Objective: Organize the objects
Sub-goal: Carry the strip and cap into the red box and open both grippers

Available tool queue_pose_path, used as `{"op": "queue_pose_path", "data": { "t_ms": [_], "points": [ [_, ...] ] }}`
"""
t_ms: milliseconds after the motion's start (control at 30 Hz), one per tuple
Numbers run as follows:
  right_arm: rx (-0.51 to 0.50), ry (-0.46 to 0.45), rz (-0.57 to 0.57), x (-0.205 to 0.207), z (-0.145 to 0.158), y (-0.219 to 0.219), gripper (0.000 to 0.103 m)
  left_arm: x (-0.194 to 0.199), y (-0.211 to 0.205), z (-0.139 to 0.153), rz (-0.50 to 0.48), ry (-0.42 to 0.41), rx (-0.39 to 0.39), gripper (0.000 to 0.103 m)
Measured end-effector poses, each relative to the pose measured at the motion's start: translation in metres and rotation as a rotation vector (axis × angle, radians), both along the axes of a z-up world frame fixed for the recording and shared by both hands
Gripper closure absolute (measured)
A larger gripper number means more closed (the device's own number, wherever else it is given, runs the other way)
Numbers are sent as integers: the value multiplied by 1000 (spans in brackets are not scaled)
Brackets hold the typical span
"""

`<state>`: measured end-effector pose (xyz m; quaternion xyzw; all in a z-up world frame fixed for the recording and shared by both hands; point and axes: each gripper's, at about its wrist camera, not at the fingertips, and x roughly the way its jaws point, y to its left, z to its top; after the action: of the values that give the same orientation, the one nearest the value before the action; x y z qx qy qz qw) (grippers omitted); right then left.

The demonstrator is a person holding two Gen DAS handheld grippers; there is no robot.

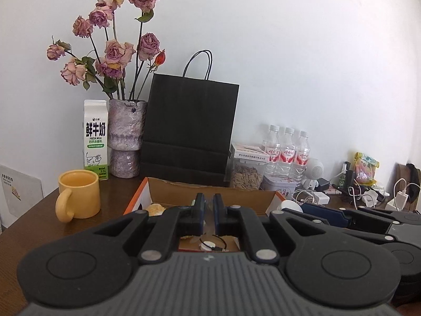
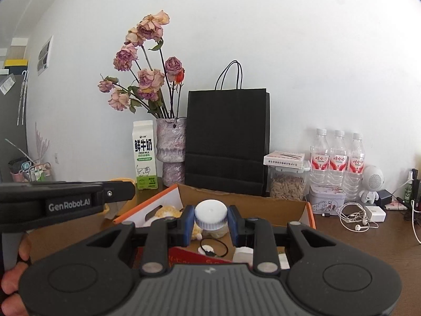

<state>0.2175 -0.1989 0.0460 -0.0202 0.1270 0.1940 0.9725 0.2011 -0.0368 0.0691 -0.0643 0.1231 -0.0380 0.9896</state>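
Observation:
My right gripper (image 2: 210, 216) is shut on a small bottle (image 2: 210, 214) with a ridged white cap, gripped just under the cap. It hangs over an open cardboard box (image 2: 242, 197) with orange edges. Inside the box lie a yellowish plush item (image 2: 165, 212), a black ring with a white disc (image 2: 210, 248) and a red pack. My left gripper (image 1: 209, 206) is shut, its blue pads nearly touching over the same box (image 1: 210, 188). Whether something thin and clear sits between them I cannot tell. The left gripper's side (image 2: 123, 192) shows in the right wrist view, with a hand below it.
On the brown table stand a yellow mug (image 1: 79, 197), a milk carton (image 1: 96, 139), a vase of dried roses (image 1: 126, 139), a black paper bag (image 1: 189, 129), a seed jar (image 1: 246, 173) and three water bottles (image 1: 286, 147). Cables, chargers and a white speaker (image 1: 314, 171) crowd the right.

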Motion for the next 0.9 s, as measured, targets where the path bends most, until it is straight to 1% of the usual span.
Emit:
{"op": "queue_pose_path", "data": {
  "t_ms": [133, 267, 433, 567, 667, 833, 867, 900],
  "points": [
    [5, -2, 8, 25, 3, 9, 77, 21, -3, 3, 13, -11, 4, 95],
    [18, 17, 4, 53, 0, 16, 77, 46, -4, 3, 26, -11, 1, 95],
    [10, 49, -17, 88, -12, 20, 77, 83, -6, 0, 45, -2, 6, 95],
    [-9, 79, -35, 110, -26, 19, 77, 108, -4, -8, 46, 26, 10, 95],
    [-28, 109, -50, 120, -36, 16, 77, 123, -2, -17, 51, 60, 30, 95],
    [-48, 147, -65, 126, -49, 14, 77, 132, 3, -31, 60, 108, 42, 95],
    [-58, 154, -65, 126, -51, 15, 77, 132, 3, -33, 65, 113, 42, 93],
    [-66, 159, -68, 126, -52, 16, 77, 131, 3, -35, 69, 118, 44, 88]
  ]
}}
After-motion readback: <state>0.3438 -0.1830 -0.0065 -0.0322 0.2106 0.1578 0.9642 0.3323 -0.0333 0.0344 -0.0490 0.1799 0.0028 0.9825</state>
